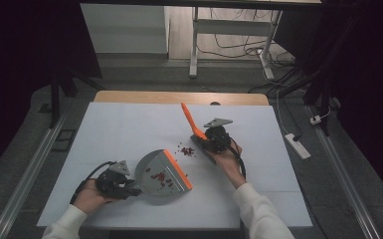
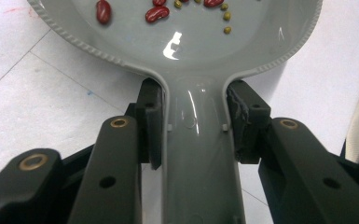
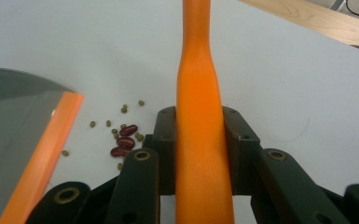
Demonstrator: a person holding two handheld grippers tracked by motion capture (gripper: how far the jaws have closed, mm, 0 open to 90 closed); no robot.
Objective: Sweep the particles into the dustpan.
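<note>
Grey dustpan (image 1: pixel 160 175) near centre of table (image 1: pixel 129 129), beans (image 2: pixel 157 14) inside, handle pinched by left claw (image 2: pixel 193 126). Loose beans (image 1: pixel 187 151) just right of its orange lip. Right claw (image 3: pixel 200 140) clamped on orange brush handle (image 3: pixel 198 93).

White power strip (image 1: pixel 297 145) sits on the floor, off to the right of the right tool (image 1: pixel 202 135). Tangled cables (image 1: pixel 239 50) lie well beyond it, past the bench (image 1: pixel 129 124).

Grey dustpan (image 1: pixel 156 174), orange lip, holds red beans; orange brush handle (image 1: pixel 189 119) upright-tilted; loose beans (image 1: pixel 187 150) between.
</note>
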